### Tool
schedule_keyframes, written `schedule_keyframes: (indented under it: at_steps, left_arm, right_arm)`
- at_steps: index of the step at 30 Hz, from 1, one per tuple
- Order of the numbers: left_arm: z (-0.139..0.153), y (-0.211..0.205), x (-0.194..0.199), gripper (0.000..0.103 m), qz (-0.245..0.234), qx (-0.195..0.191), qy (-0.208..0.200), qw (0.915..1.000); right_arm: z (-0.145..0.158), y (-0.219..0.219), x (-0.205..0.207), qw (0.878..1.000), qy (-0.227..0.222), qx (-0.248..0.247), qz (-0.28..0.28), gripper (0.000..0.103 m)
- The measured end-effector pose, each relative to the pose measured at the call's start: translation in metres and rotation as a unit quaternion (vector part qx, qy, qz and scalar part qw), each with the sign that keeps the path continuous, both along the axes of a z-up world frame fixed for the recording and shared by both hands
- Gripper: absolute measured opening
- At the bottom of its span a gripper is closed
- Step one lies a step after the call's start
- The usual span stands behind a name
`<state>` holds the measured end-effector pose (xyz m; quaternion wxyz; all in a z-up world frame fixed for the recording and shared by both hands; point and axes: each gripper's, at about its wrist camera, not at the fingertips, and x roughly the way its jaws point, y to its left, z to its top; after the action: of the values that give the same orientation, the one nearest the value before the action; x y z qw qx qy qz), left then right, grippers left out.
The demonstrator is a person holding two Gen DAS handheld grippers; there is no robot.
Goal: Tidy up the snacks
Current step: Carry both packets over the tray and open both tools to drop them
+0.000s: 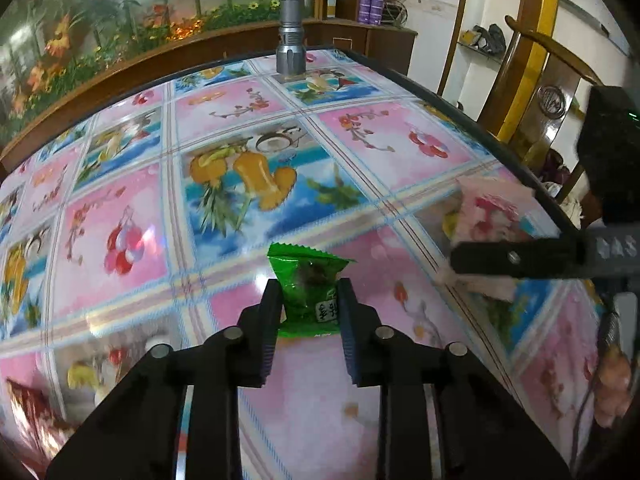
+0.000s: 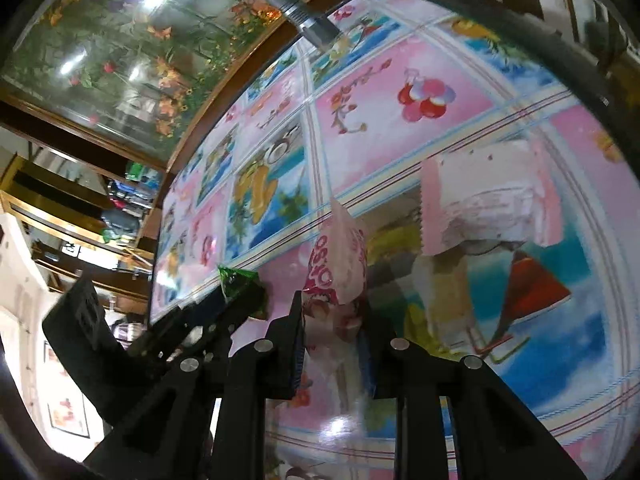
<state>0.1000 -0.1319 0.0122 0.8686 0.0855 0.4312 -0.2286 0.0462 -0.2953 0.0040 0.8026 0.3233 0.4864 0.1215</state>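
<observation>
My left gripper (image 1: 310,292) is shut on a green snack packet (image 1: 310,284), held just above the fruit-patterned tablecloth (image 1: 224,184). My right gripper (image 2: 334,312) is shut on a pink and white snack packet (image 2: 338,264), lifted and tilted over the table. The right gripper also shows at the right of the left wrist view (image 1: 520,258), with its pink packet (image 1: 492,210). The left gripper with the green packet (image 2: 240,284) shows at the lower left of the right wrist view. Another pale pink packet (image 2: 488,204) lies on the table ahead of the right gripper.
A grey metal flashlight (image 1: 291,36) stands upright at the table's far edge. A flower-painted glass panel (image 1: 120,20) runs behind the table. A wooden chair (image 1: 532,80) stands by the right edge. Shelves with two purple cans (image 1: 371,6) are beyond.
</observation>
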Motion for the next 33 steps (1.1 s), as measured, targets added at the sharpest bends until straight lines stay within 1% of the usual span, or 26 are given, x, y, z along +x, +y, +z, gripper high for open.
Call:
schedule_keyframes:
  at_steps: [6,12,16,20,23,26,28,30,33]
  left_arm:
    - [0.002,0.03,-0.033,0.02,0.029,-0.019,0.007,0.9994]
    - [0.004,0.066,-0.08,0.018,0.053,-0.017,0.002,0.9985]
    - [0.007,0.095,-0.113,0.017,0.076,-0.032,0.003,0.9966]
    - [0.009,0.117,-0.145,0.016,0.094,-0.035,-0.003,0.9949]
    - [0.015,0.139,-0.166,0.016,0.107,-0.054,-0.004,0.9928]
    - [0.024,0.16,-0.183,0.017,0.122,-0.067,-0.011,0.9902]
    - [0.034,0.179,-0.196,0.017,0.136,-0.074,-0.027,0.9876]
    - [0.042,0.201,-0.21,0.017,0.156,-0.069,-0.048,0.9842]
    - [0.048,0.234,-0.225,0.017,0.19,-0.064,-0.063,0.9777]
  right_arm:
    - [0.001,0.017,0.004,0.999,-0.016,-0.011,0.028,0.022]
    - [0.005,0.038,0.004,0.997,-0.033,-0.031,0.057,0.021]
    - [0.008,0.057,0.002,0.994,-0.051,-0.051,0.083,0.021]
    - [0.007,0.079,-0.001,0.989,-0.06,-0.081,0.108,0.021]
    - [0.008,0.096,-0.007,0.986,-0.071,-0.088,0.119,0.021]
    - [0.012,0.123,-0.019,0.98,-0.092,-0.092,0.148,0.021]
    - [0.017,0.148,-0.03,0.975,-0.109,-0.093,0.172,0.021]
    - [0.022,0.175,-0.044,0.97,-0.127,-0.078,0.195,0.021]
    - [0.033,0.223,-0.072,0.955,-0.168,-0.062,0.236,0.02]
